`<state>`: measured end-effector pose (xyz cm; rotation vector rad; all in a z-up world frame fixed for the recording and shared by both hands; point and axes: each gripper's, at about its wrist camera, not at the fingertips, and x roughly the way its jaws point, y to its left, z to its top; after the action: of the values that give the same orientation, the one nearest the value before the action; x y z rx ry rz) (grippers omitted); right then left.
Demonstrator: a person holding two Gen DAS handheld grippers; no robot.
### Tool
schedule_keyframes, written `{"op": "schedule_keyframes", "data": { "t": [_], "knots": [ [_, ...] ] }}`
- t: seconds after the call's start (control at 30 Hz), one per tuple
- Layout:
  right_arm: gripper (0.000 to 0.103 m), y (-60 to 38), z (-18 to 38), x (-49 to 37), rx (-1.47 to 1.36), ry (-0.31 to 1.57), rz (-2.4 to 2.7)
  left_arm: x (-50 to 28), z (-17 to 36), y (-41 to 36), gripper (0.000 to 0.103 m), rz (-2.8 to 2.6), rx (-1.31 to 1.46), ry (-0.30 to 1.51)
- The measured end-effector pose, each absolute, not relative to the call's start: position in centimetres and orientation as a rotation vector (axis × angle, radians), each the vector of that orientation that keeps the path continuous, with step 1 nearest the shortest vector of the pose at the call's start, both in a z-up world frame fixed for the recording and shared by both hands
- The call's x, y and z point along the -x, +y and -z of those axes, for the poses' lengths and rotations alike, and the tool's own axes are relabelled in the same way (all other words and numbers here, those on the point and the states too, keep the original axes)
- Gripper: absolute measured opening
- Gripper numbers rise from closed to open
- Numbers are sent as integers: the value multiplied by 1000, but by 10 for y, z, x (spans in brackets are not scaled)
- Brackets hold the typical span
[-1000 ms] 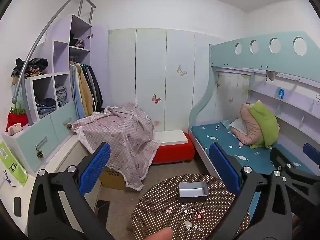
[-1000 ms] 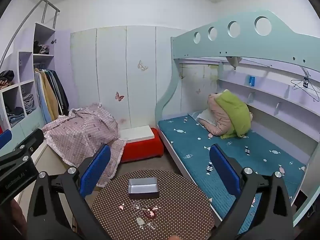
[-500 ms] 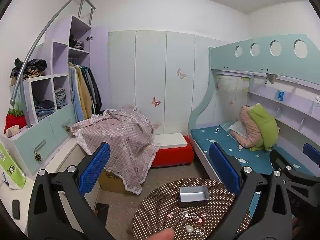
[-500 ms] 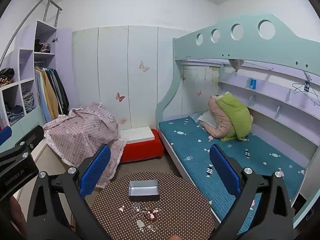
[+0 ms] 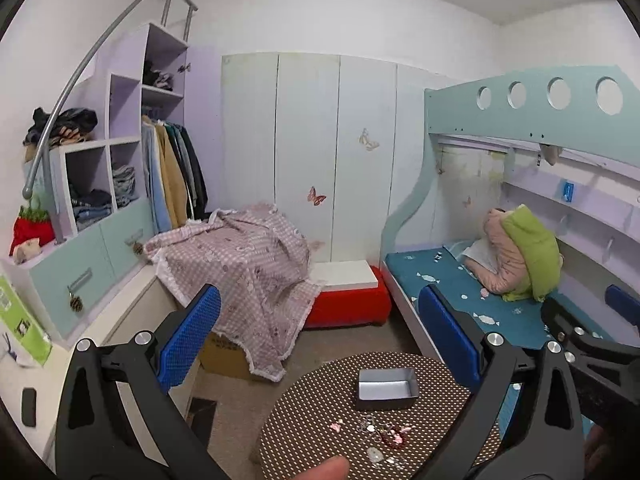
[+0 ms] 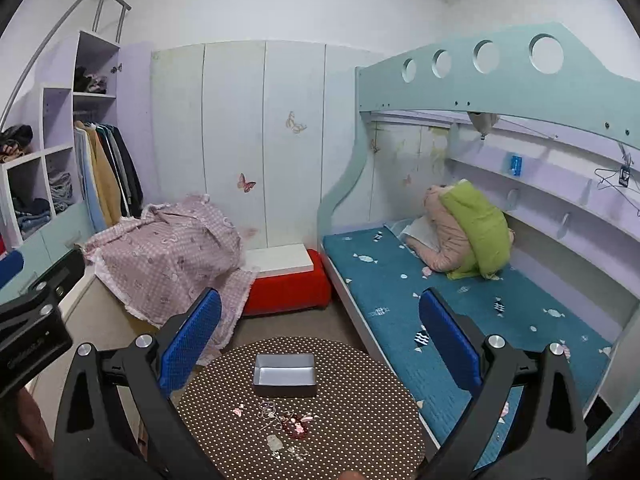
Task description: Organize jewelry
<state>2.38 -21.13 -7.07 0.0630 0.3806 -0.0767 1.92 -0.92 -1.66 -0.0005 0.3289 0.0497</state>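
Note:
A small open grey box (image 5: 387, 388) (image 6: 284, 375) sits on a round brown dotted table (image 5: 304, 416) (image 6: 360, 412). Several small jewelry pieces (image 5: 378, 436) (image 6: 282, 426), pink, silver and red, lie scattered in front of the box. My left gripper (image 5: 320, 340) is open and empty, held high above the table. My right gripper (image 6: 320, 340) is open and empty too, high above the table. The right gripper's body shows at the right edge of the left wrist view (image 5: 592, 356), and the left gripper's body shows at the left edge of the right wrist view (image 6: 32, 320).
A bunk bed with a teal mattress (image 6: 460, 312) stands right of the table. A red and white bench (image 6: 288, 280) and a box under a pink checked cloth (image 5: 240, 256) stand behind it. Shelves with clothes (image 5: 120, 184) fill the left wall.
Both grippers have risen and drawn back a little; the table, box and jewelry sit lower and smaller in both views. Both stay open.

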Motion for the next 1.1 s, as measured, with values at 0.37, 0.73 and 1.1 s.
{"op": "schedule_keyframes", "data": {
  "t": [0.37, 0.73, 1.1],
  "knots": [
    [96, -202, 51, -7, -81, 328, 113, -13, 4, -3, 98, -11, -2, 285],
    [96, -197, 51, -11, -69, 336, 104, -10, 6, 1, 98, -24, 8, 292],
    [96, -200, 60, -22, -60, 364, 84, -19, 13, -2, 98, -47, 13, 319]
  ]
}}
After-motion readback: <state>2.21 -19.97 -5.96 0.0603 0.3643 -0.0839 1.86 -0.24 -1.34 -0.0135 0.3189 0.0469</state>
